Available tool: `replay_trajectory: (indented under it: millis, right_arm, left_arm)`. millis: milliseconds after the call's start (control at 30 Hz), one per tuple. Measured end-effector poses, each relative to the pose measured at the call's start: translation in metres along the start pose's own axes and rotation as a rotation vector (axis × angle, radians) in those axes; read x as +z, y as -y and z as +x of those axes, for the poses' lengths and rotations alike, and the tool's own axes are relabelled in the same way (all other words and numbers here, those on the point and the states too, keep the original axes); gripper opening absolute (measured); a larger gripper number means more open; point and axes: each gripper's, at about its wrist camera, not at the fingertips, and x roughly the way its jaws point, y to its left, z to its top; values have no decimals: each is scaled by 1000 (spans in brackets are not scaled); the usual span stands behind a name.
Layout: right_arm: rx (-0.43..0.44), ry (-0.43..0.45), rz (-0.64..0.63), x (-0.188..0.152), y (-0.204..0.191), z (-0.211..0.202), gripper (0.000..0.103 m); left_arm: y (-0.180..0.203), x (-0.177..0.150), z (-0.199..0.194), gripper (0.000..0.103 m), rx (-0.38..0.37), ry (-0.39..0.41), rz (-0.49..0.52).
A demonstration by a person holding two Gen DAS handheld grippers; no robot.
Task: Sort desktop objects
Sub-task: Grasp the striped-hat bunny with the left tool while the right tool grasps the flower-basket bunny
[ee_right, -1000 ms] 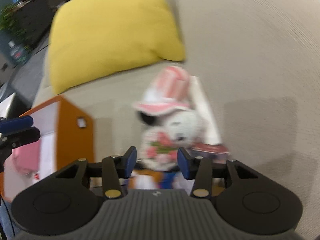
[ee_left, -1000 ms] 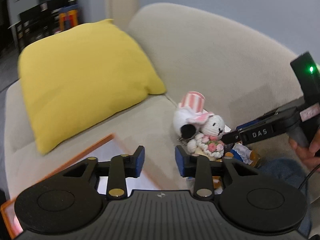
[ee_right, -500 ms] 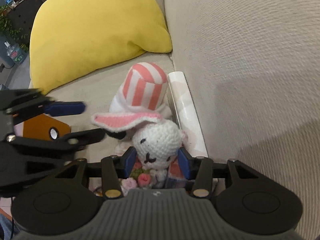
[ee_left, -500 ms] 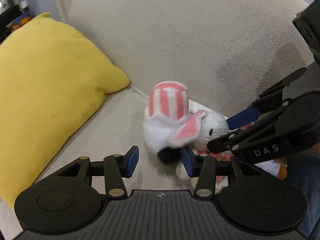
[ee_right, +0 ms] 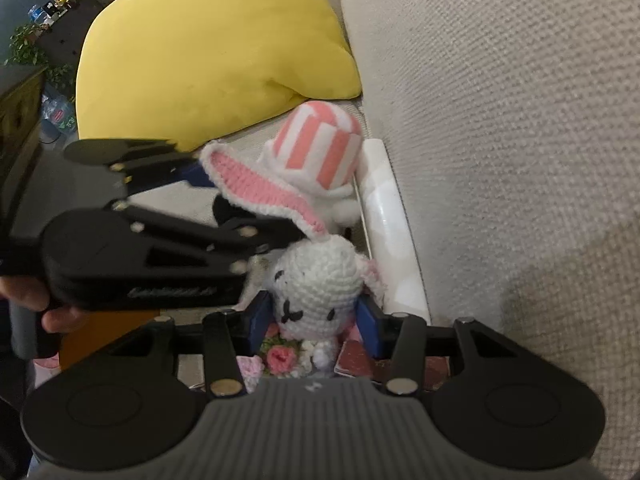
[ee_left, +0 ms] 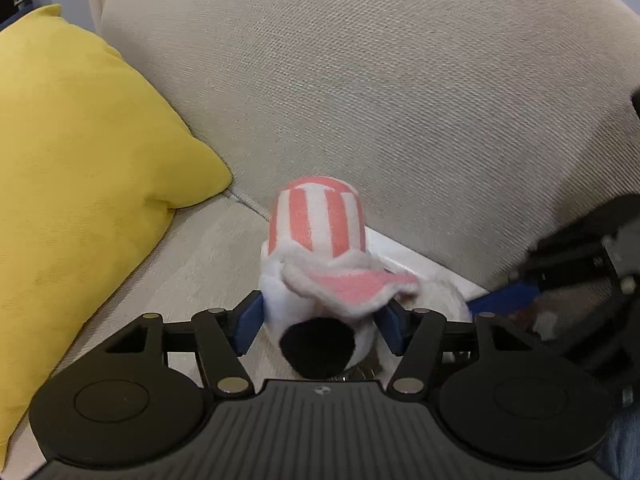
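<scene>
On the sofa (ee_left: 400,100) beside the yellow cushion (ee_left: 80,180), the left claw (ee_left: 318,328) brackets a white plush with a striped hat (ee_left: 318,216), pads spread either side. The right claw (ee_right: 314,320) flanks the crochet bunny (ee_right: 316,280) head; grip unclear for both. Only the right view shows the bunny's face and a white roll (ee_right: 384,216) behind it.

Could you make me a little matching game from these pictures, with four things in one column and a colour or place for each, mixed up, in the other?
Things:
1. cushion
2. striped hat
3. crochet bunny
4. white roll

Descriptions:
A. between the fingers of the right gripper
B. pink and white, standing behind the bunny's head
C. plain yellow, resting on the sofa
D. lying along the foot of the sofa backrest

Pairs: 1-C, 2-B, 3-A, 4-D
</scene>
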Motion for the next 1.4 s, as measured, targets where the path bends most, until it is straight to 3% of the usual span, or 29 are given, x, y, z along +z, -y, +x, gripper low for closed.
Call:
replay_trajectory:
  millis: [267, 433, 533, 667, 733, 967, 1033, 1133, 1200, 1400]
  right_arm:
    - [9, 31, -22, -4, -5, -9, 40]
    - [36, 61, -73, 2, -22, -16, 40]
    - [3, 70, -117, 6, -32, -11, 40]
    - [-36, 67, -108, 6, -27, 4, 42]
    - [-30, 69, -76, 7, -24, 6, 47]
    - [-45, 119, -14, -6, -28, -18, 51]
    - [-49, 129, -11, -12, -35, -23, 59]
    - [-52, 111, -10, -22, -48, -27, 63]
    - [-100, 96, -26, -23, -58, -18, 68]
    - [-156, 53, -13, -24, -49, 0, 65]
  left_arm:
    - [-10, -9, -14, 59, -11, -44, -96]
    - [-19, -31, -44, 59, 51, -114, -160]
    - [-26, -41, -55, 59, 91, -166, -200]
    - [-28, -54, -59, 59, 89, -190, -246]
    - [-29, -58, -55, 60, 83, -187, -266]
    - [-41, -43, -37, 60, 74, -152, -319]
    - [-44, -45, -44, 60, 75, -142, -323]
    - [-44, -44, -43, 60, 78, -135, -322]
    - [-44, -44, -43, 60, 78, -133, -327]
    - [-47, -47, -47, 60, 71, -128, -335]
